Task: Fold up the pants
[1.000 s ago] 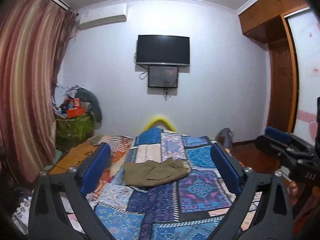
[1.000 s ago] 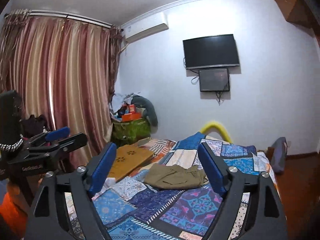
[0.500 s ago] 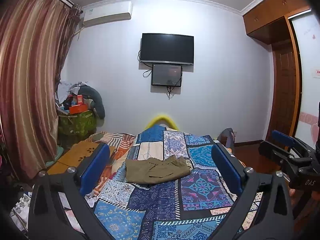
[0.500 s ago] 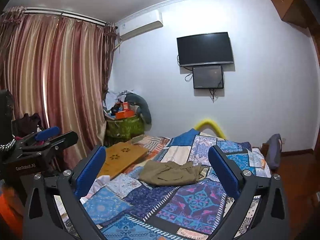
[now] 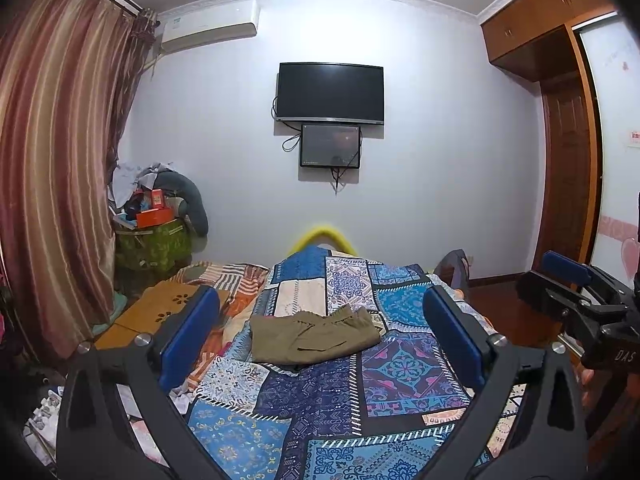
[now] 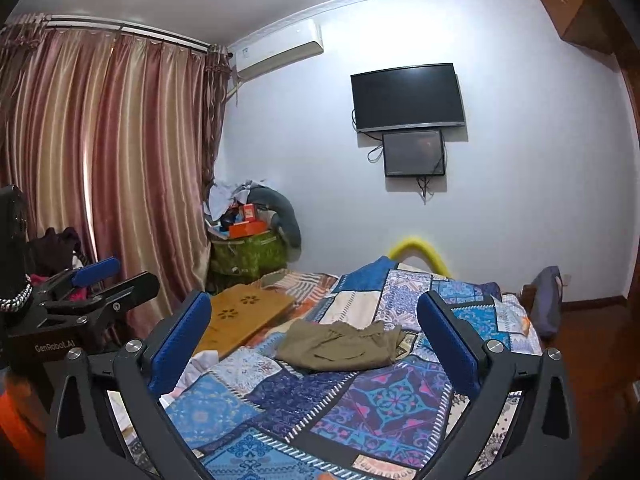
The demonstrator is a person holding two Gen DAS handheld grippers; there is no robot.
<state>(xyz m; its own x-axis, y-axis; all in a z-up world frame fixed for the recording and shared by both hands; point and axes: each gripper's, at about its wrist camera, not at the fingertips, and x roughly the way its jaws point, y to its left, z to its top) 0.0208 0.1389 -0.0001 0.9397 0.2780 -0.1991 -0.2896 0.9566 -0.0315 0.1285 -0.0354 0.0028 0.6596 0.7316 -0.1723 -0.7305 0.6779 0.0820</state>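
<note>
the pants (image 5: 314, 334) lie as a compact olive bundle on the patchwork quilt (image 5: 320, 408) of the bed, near the middle of its width and toward the far half; from my left tool's view they sit at about 12 o'clock, straight ahead and well apart from the tips. in the right wrist view the pants (image 6: 340, 346) sit around 12 o'clock too, a shade left of centre. they look folded over on themselves into a rough rectangle with the waistband gathered along the far edge, so i judge the folding is done or nearly so; the edges are a little uneven, and a last tidy-up might be all that's left. i can't tell how many layers there are.

the left tool (image 5: 320, 336) hangs just below level, pointing across the bed, its blue pads wide apart and nothing between them but air. the right tool (image 6: 314, 342) has the same pose, its pads spread as wide as they go, empty. each tool shows in the other's view at the side: the right tool at 3 o'clock of the left view, the left tool at 9 o'clock of the right view. neither touches the cloth.

a wooden lap tray (image 6: 244, 316) lies at the pants' 10 o'clock.
</note>
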